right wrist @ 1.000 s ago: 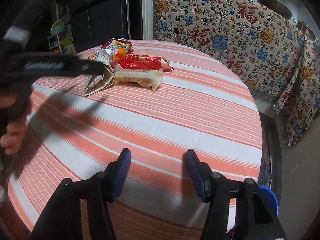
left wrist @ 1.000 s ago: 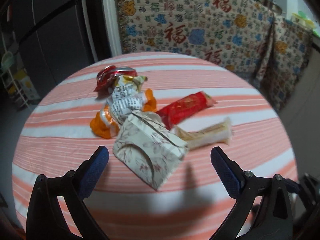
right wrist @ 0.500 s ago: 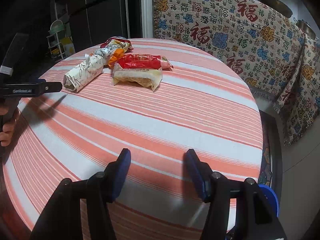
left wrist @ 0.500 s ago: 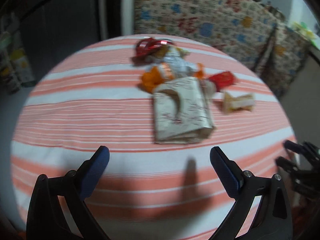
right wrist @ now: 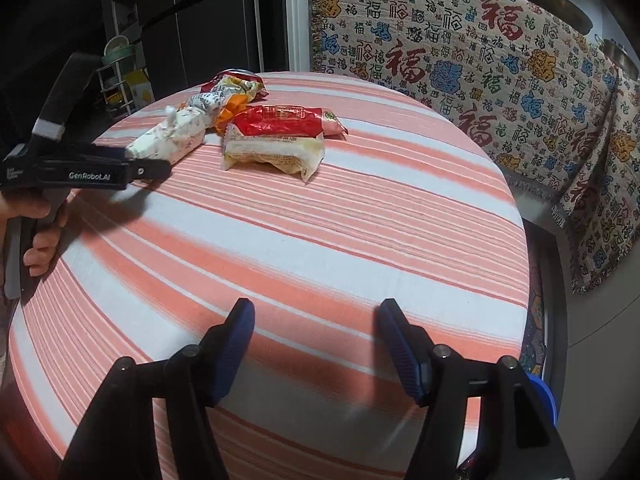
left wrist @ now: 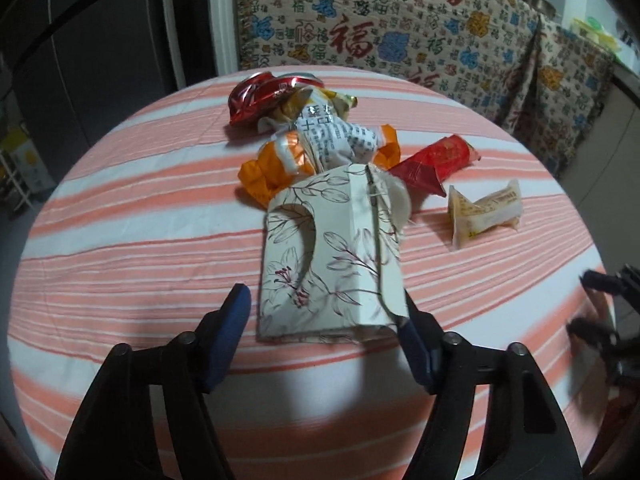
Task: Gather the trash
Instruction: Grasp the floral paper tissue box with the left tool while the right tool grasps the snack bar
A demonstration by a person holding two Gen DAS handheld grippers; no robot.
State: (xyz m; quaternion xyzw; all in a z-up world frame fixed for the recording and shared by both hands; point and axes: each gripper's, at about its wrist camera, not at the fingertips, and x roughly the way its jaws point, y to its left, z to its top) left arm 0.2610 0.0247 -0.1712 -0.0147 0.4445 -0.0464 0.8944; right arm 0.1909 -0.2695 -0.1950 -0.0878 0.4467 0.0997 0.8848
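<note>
Floral paper carton [left wrist: 332, 256], mid-desk: light, crushable; grip near end. Left gripper [left wrist: 326, 334] jaws closing astride it, unclamped; right gripper [right wrist: 316, 350] jaws widening, empty.

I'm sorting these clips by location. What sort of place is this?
Probably a home dining or kitchen area: a round table in a striped tablecloth, a dark fridge behind it, and metal pans above a patterned cloth.

"GenRobot.AI" on left tool [right wrist: 120, 164] arm; red "福" characters across patterned cloth [right wrist: 460, 68].
</note>
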